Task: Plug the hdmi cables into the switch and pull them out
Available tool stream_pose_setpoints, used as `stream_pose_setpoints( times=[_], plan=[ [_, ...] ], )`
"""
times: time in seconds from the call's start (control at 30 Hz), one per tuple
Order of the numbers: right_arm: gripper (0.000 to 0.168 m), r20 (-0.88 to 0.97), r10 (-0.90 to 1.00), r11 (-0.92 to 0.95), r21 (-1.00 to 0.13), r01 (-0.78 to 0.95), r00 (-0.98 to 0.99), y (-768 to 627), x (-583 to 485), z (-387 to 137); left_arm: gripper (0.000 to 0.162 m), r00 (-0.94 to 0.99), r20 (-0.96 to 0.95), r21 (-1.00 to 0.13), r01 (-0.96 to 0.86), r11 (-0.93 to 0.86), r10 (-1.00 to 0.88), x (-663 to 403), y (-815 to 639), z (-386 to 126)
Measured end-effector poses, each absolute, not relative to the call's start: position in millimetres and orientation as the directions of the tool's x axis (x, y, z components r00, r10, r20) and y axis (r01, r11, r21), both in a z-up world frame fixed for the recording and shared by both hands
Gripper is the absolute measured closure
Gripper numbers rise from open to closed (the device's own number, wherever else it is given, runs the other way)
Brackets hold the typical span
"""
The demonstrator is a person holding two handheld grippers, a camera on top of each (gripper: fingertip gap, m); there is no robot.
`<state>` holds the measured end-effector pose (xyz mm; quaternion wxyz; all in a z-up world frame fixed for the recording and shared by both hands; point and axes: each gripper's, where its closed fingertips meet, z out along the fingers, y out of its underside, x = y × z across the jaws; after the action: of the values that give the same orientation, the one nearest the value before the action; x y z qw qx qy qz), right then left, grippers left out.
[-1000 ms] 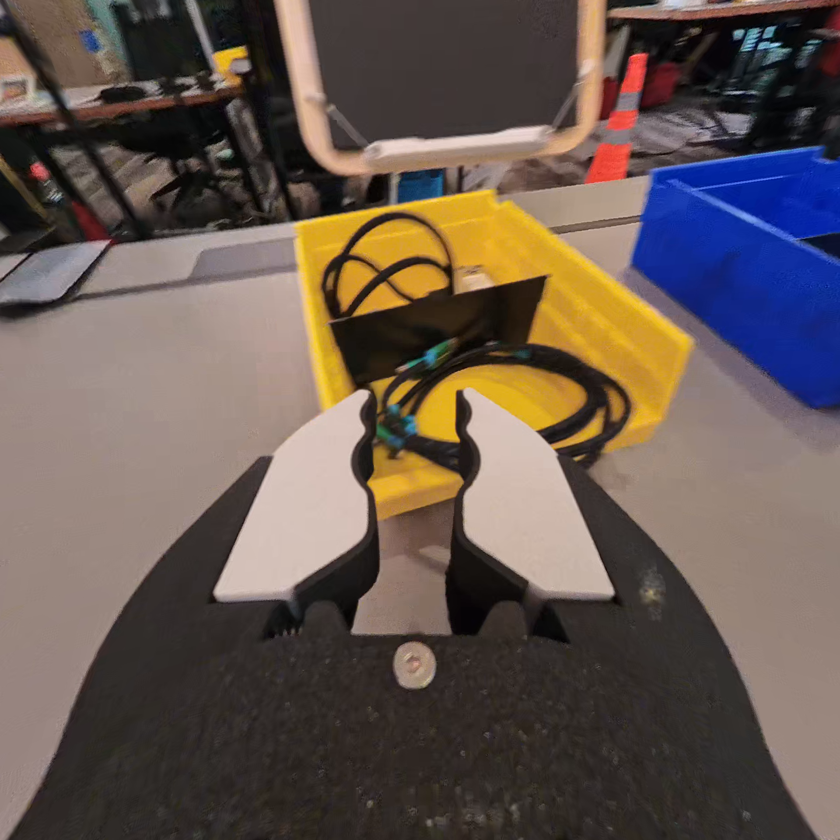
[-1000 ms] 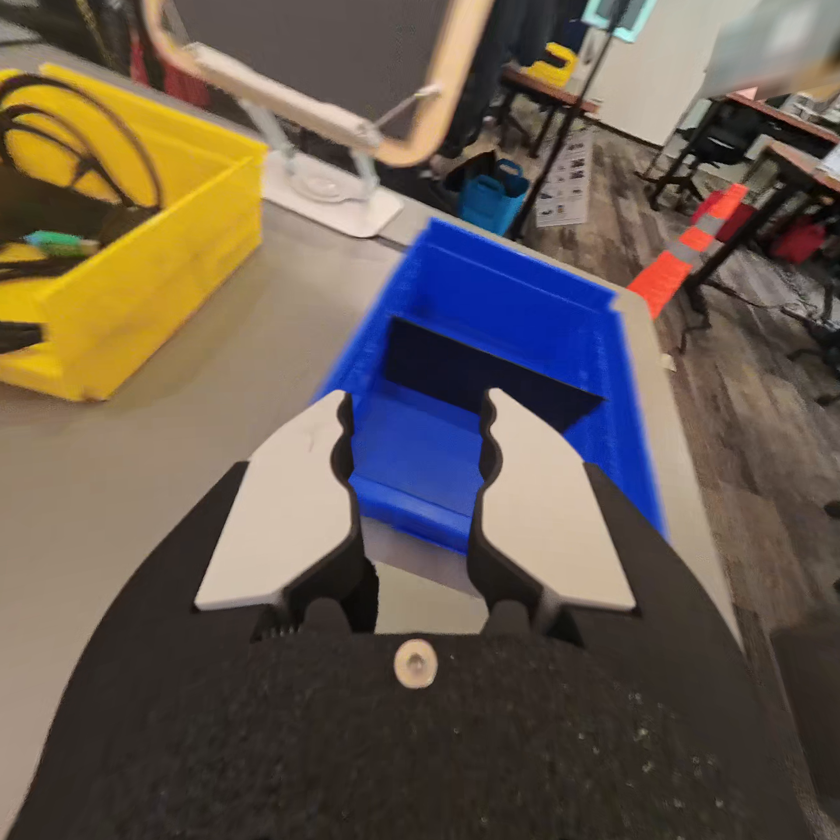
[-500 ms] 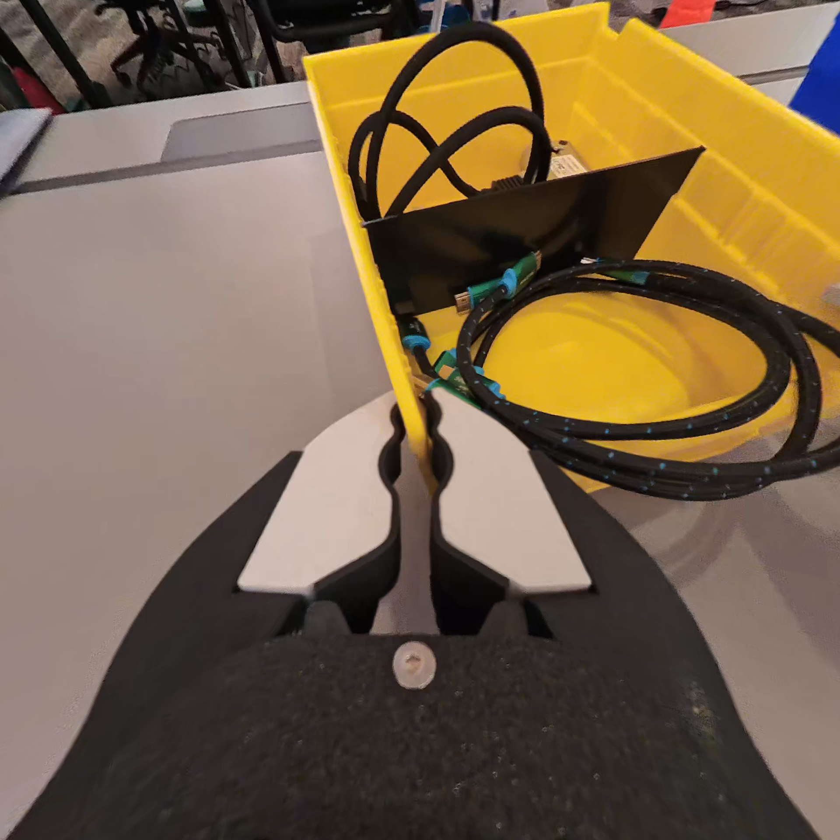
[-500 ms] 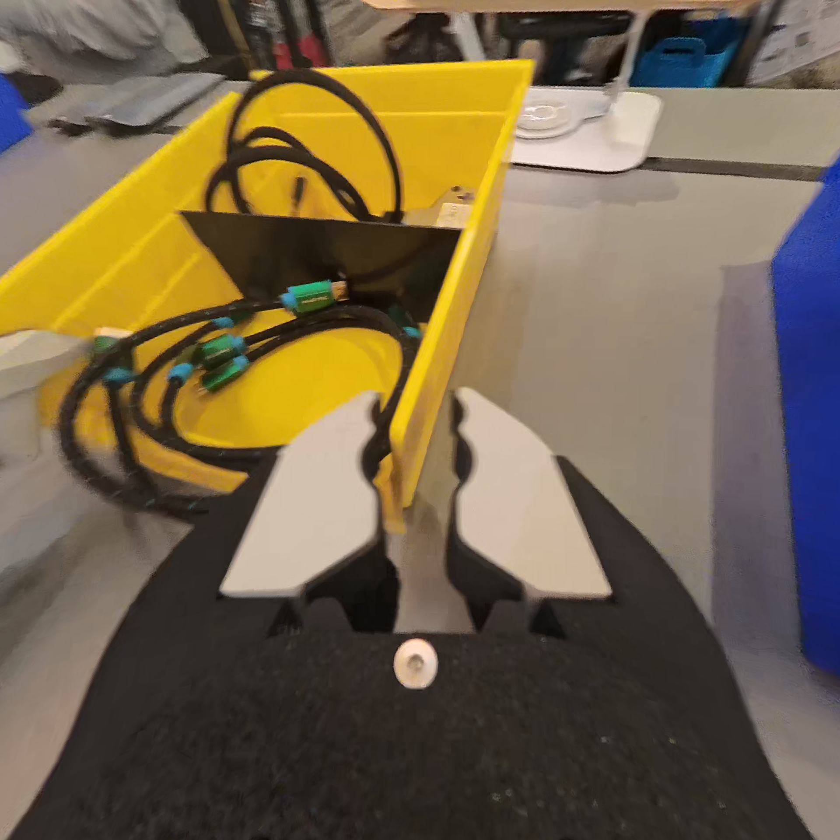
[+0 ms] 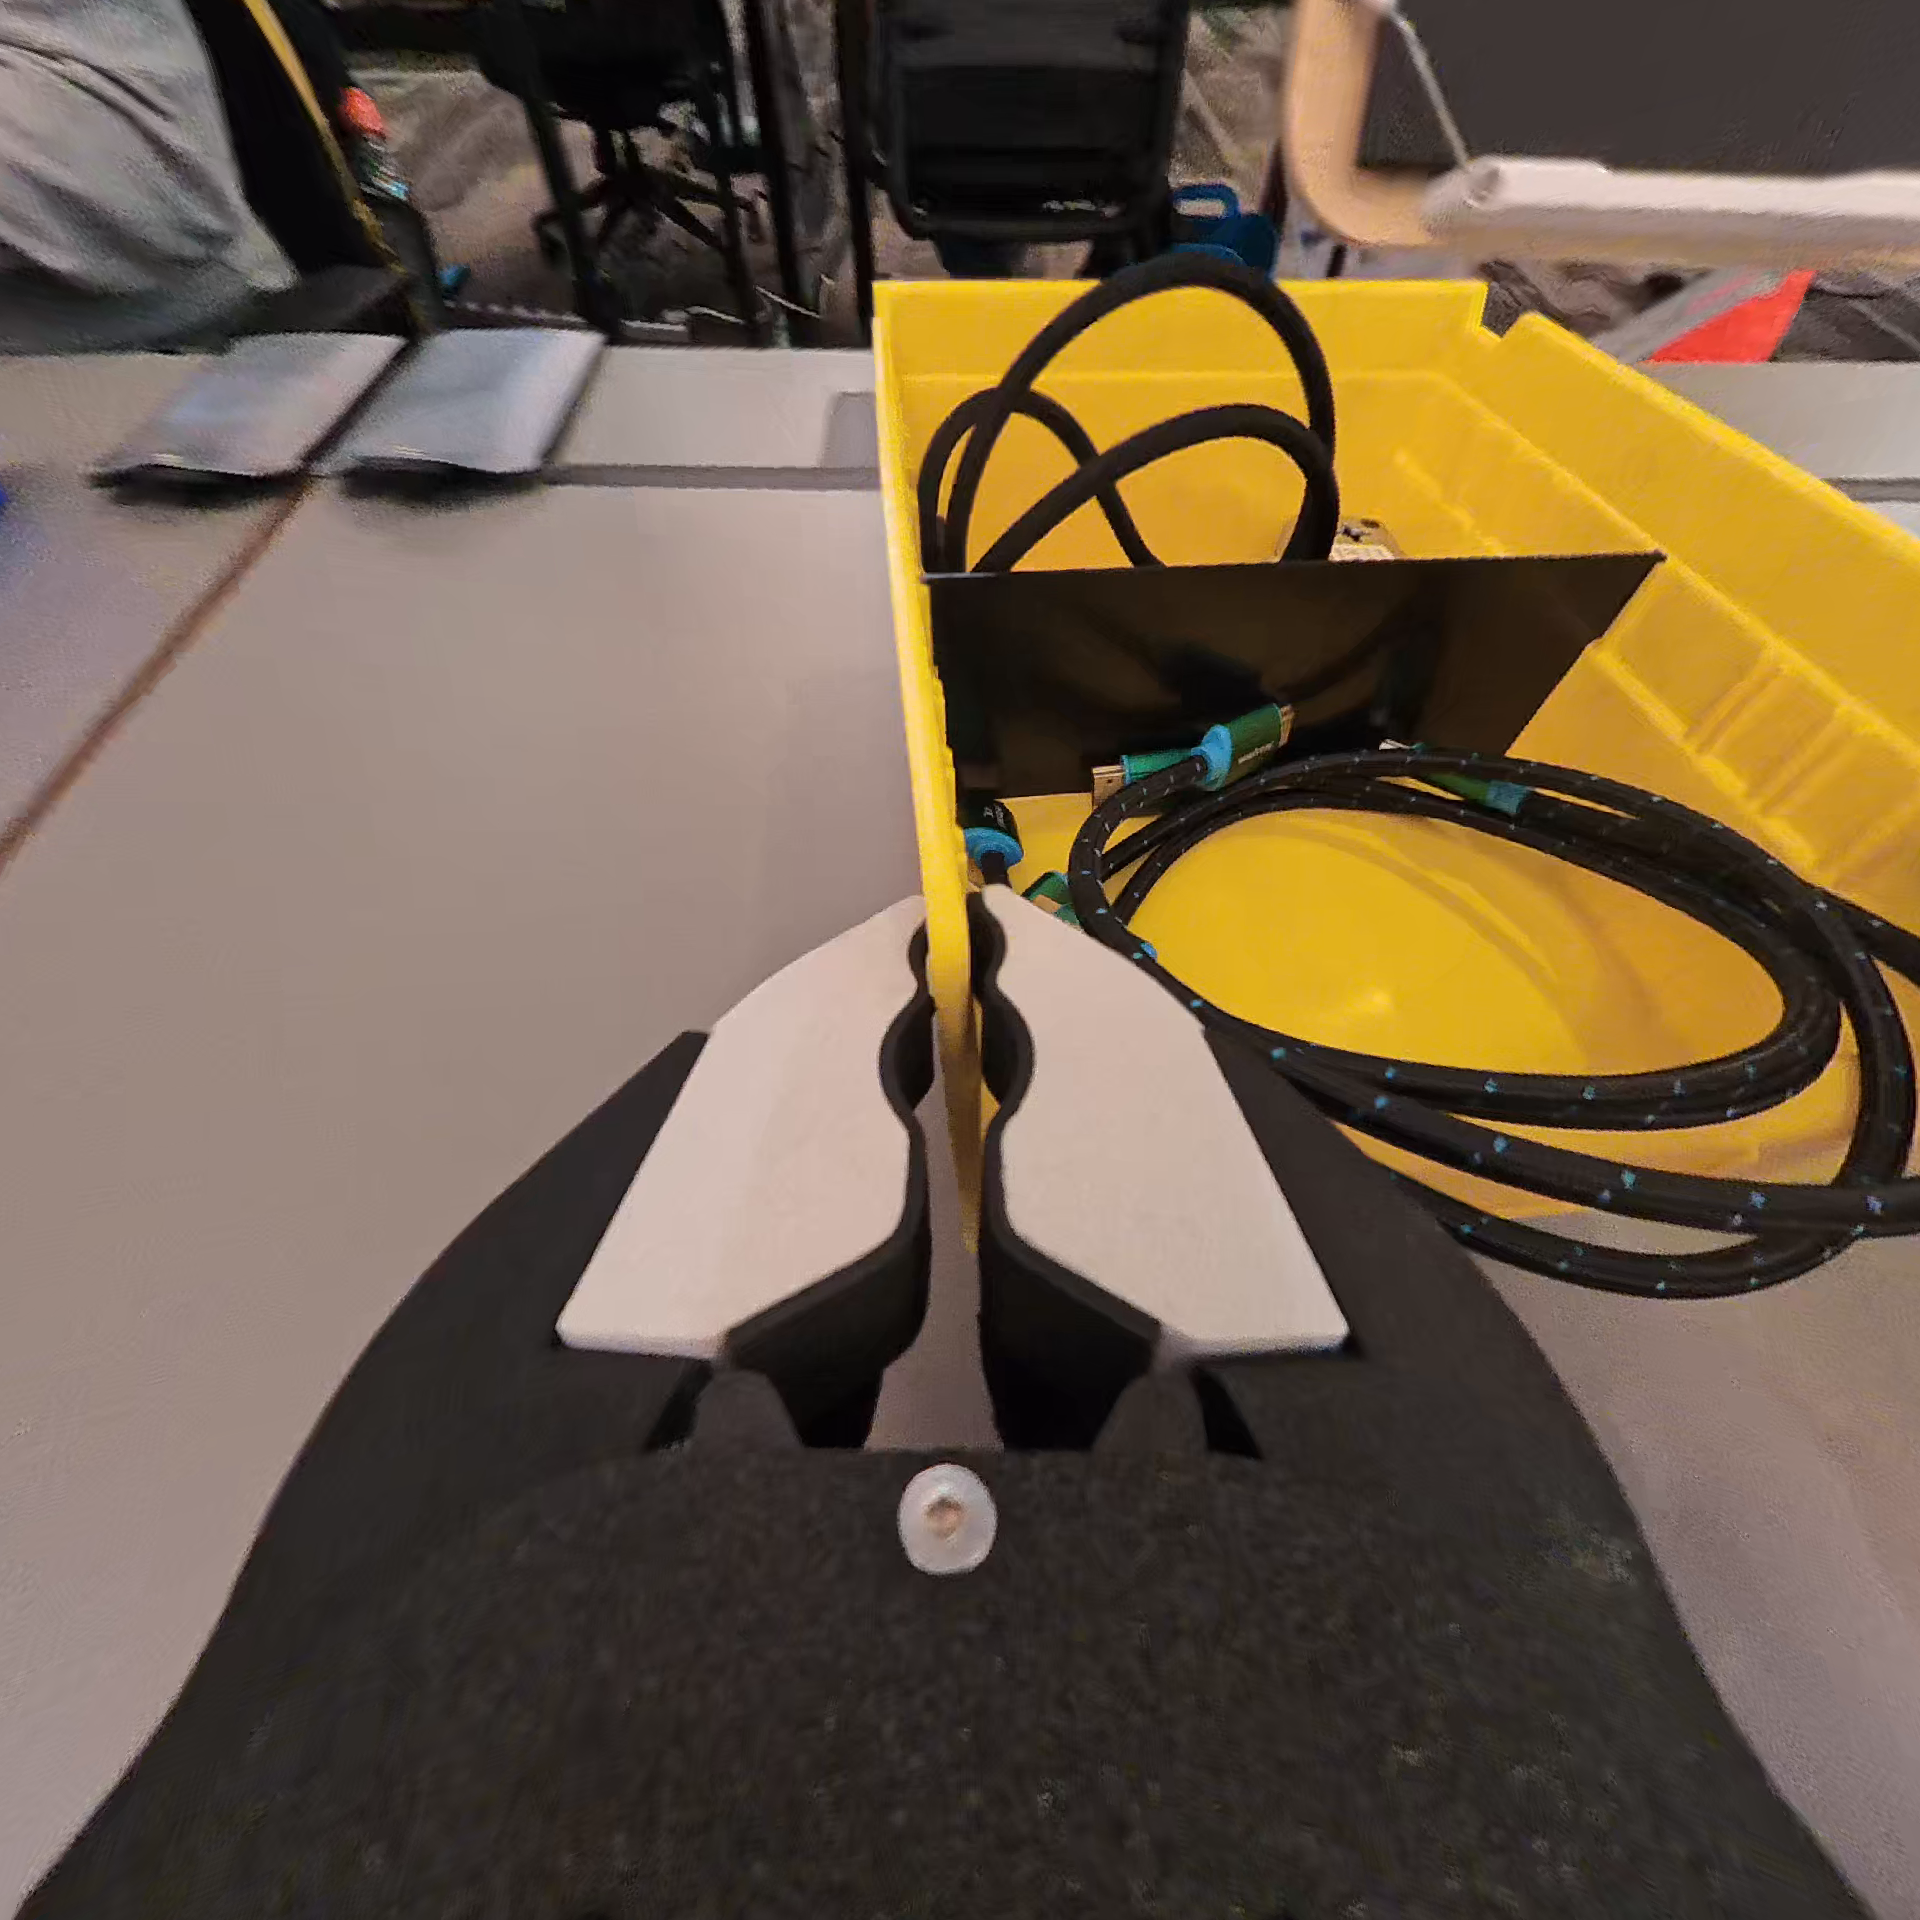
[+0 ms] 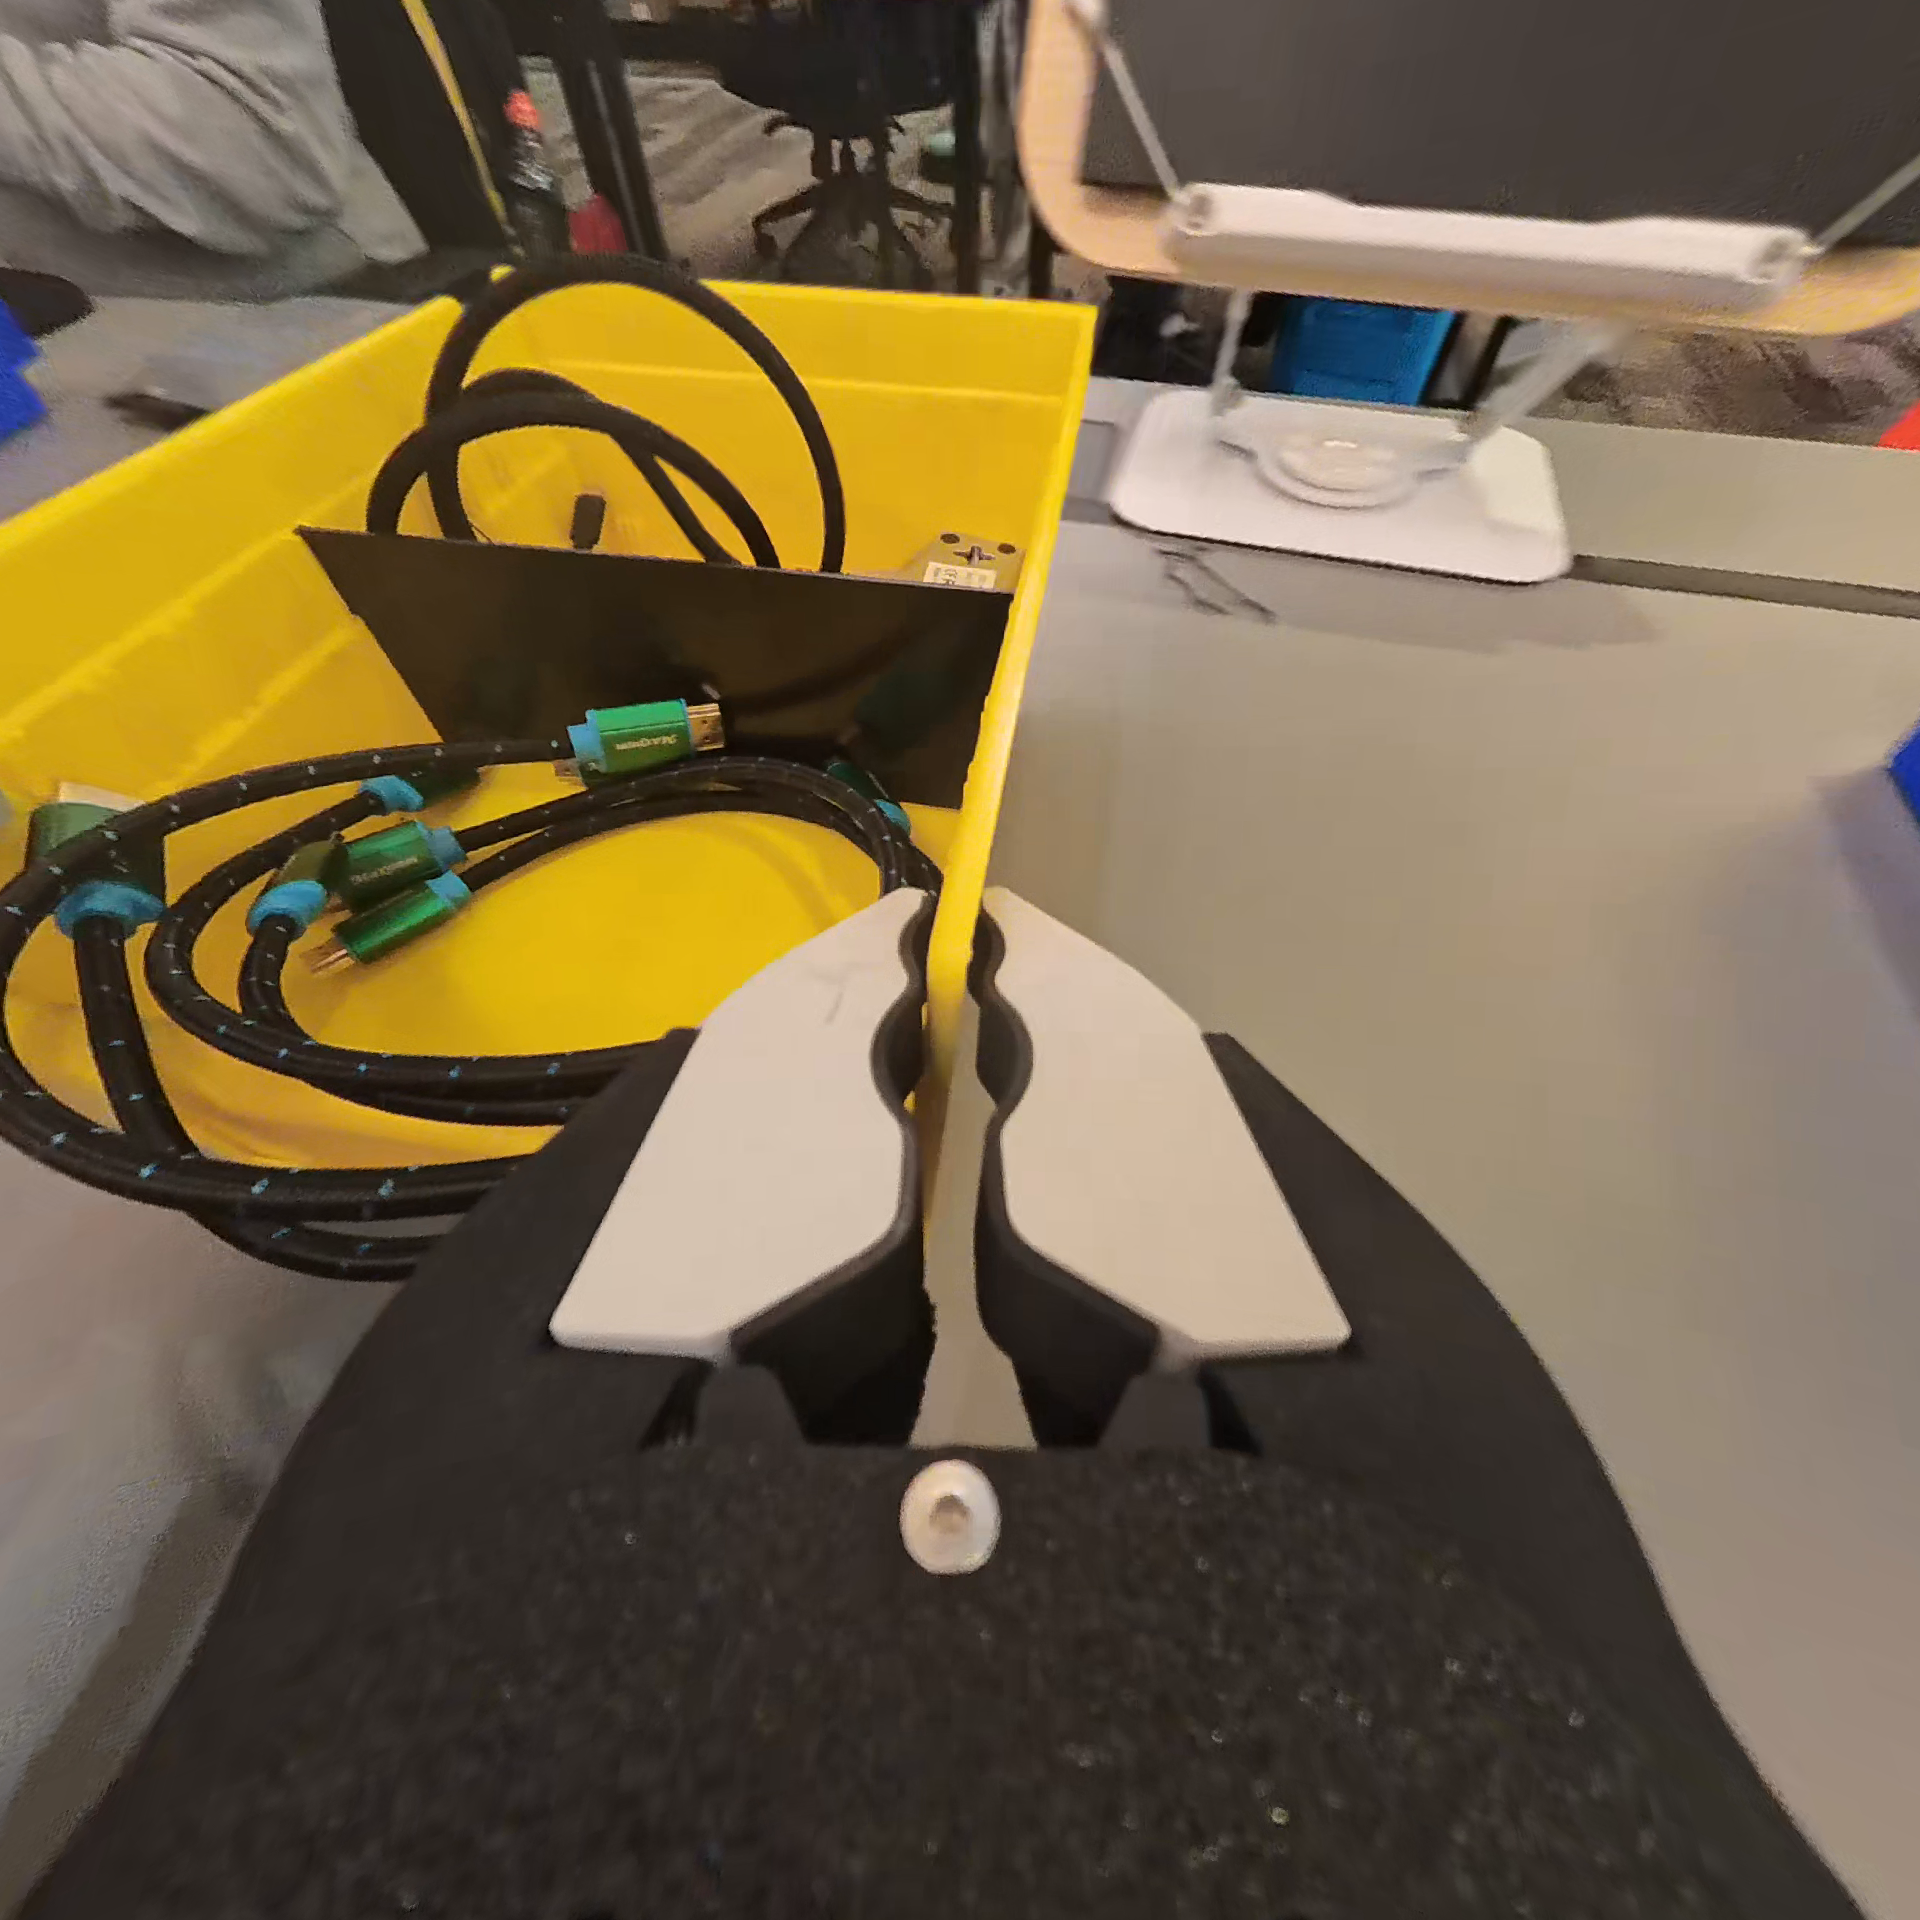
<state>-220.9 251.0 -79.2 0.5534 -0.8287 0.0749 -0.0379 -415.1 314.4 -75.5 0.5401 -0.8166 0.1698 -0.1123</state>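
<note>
A yellow bin [image 5: 1662,499] on the grey table holds coiled black braided HDMI cables [image 5: 1558,1122] with green plugs [image 5: 1247,738]. A black divider [image 5: 1247,623] crosses the bin. Behind it lie another black cable and a small metal box, the switch [image 6: 966,561], mostly hidden. My left gripper [image 5: 951,914] is shut on the bin's left wall near its front corner. My right gripper [image 6: 951,914] is shut on the bin's right wall [image 6: 1023,675]. The cables [image 6: 312,1039] and green plugs [image 6: 639,738] also show in the right wrist view. Some cable loops hang over the bin's low front edge.
A white stand base [image 6: 1340,488] sits on the table behind and right of the bin. Two flat dark pouches [image 5: 353,416] lie at the far left. A blue bin edge [image 6: 1907,769] shows at the far right. Chairs and clutter stand beyond the table. About 20 cm separates my left fingertips from my right.
Both grippers were open and away from the yellow bin. They have moved to its two side walls and closed on them. The right gripper turned from the blue bin to the yellow one.
</note>
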Motion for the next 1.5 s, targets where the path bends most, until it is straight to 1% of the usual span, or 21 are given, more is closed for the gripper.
stream_pose_setpoints(
  times=[0.13,0.23,0.3,0.4,0.43,0.5,0.57,0.6,0.67,0.73,0.8,0.87,0.93,0.97,1.07,1.17,1.2,1.27,1.3,1.4,1.5],
  plan=[
    [0.163,-0.007,-0.129,-0.377,-0.924,-0.055,0.992,272.6,-284.0,-88.5,0.16,0.922,-0.039,-0.914,-0.189,-0.359,-0.386,-474.0,337.8,-78.8],
    [0.16,-0.039,-0.1,-0.368,-0.927,-0.073,0.994,284.1,-317.2,-107.4,0.159,0.921,0.008,-0.901,-0.162,-0.402,-0.389,-501.1,358.3,-106.9],
    [0.158,0.008,-0.08,-0.396,-0.918,-0.024,0.997,285.0,-328.2,-122.2,0.16,0.909,0.125,-0.898,-0.066,-0.434,-0.398,-506.7,363.1,-122.5],
    [0.155,-0.057,-0.012,-0.36,-0.931,-0.057,0.998,284.3,-334.1,-121.3,0.155,0.857,0.31,-0.877,0.091,-0.472,-0.411,-505.7,361.3,-121.6],
    [0.153,-0.083,0.041,-0.379,-0.923,-0.061,0.996,282.0,-336.6,-120.6,0.154,0.847,0.337,-0.873,0.117,-0.474,-0.41,-506.6,359.5,-118.7],
    [0.146,-0.176,0.208,-0.385,-0.919,-0.085,0.962,269.8,-342.2,-107.1,0.14,0.838,0.344,-0.887,0.141,-0.441,-0.424,-511.7,353.9,-107.7],
    [0.146,-0.253,0.297,-0.278,-0.945,-0.17,0.921,253.0,-323.2,-72.0,0.134,0.839,0.324,-0.908,0.146,-0.394,-0.436,-520.9,346.1,-93.0],
    [0.145,-0.265,0.338,-0.237,-0.953,-0.191,0.903,243.0,-308.7,-56.6,0.132,0.839,0.312,-0.921,0.153,-0.357,-0.445,-525.1,340.8,-81.8],
    [0.135,-0.242,0.4,-0.201,-0.964,-0.173,0.884,222.7,-274.3,-38.2,0.13,0.843,0.284,-0.946,0.166,-0.28,-0.458,-529.4,328.4,-55.5],
    [0.129,-0.183,0.429,-0.209,-0.973,-0.1,0.885,202.4,-234.1,-40.3,0.13,0.838,0.251,-0.964,0.169,-0.208,-0.484,-521.2,312.8,-29.0],
    [0.127,-0.112,0.37,-0.237,-0.971,-0.023,0.922,184.0,-183.2,-57.7,0.129,0.82,0.217,-0.975,0.158,-0.154,-0.529,-498.6,294.8,-11.2],
    [0.127,-0.032,0.257,-0.253,-0.967,0.035,0.966,163.9,-130.7,-80.7,0.126,0.8,0.189,-0.98,0.119,-0.158,-0.569,-466.0,275.2,-12.7],
    [0.134,-0.037,0.086,-0.311,-0.95,-0.009,0.996,142.3,-86.5,-105.0,0.126,0.783,0.188,-0.976,0.082,-0.202,-0.593,-430.6,253.7,-28.5],
    [0.135,-0.07,0.052,-0.338,-0.94,-0.049,0.996,131.7,-77.1,-114.4,0.126,0.762,0.207,-0.97,0.078,-0.231,-0.614,-411.3,240.8,-37.4],
    [0.134,-0.073,0.028,-0.396,-0.917,-0.056,0.997,112.0,-61.2,-124.9,0.126,0.677,0.288,-0.937,0.053,-0.345,-0.678,-354.6,205.4,-61.0],
    [0.134,-0.055,0.022,-0.377,-0.925,-0.043,0.998,108.6,-43.9,-122.2,0.123,0.599,0.245,-0.936,-0.057,-0.346,-0.762,-313.7,185.1,-73.9],
    [0.134,-0.066,0.024,-0.379,-0.924,-0.052,0.998,109.2,-40.2,-123.3,0.12,0.568,0.216,-0.941,-0.096,-0.325,-0.794,-303.3,180.5,-77.5],
    [0.134,-0.091,0.023,-0.392,-0.917,-0.075,0.996,110.6,-34.3,-127.2,0.102,0.522,0.182,-0.939,-0.16,-0.305,-0.833,-288.8,175.8,-87.0],
    [0.134,-0.102,0.012,-0.399,-0.913,-0.088,0.995,110.9,-31.0,-129.1,0.101,0.521,0.171,-0.934,-0.184,-0.306,-0.836,-285.8,176.2,-92.0],
    [0.135,-0.151,0.024,-0.401,-0.907,-0.129,0.988,112.8,-33.9,-129.7,0.108,0.54,0.104,-0.93,-0.245,-0.274,-0.835,-284.2,179.0,-98.3],
    [0.135,-0.154,0.053,-0.401,-0.908,-0.12,0.987,115.0,-43.8,-130.3,0.113,0.55,0.042,-0.931,-0.282,-0.232,-0.834,-285.4,178.9,-100.1]
  ],
)
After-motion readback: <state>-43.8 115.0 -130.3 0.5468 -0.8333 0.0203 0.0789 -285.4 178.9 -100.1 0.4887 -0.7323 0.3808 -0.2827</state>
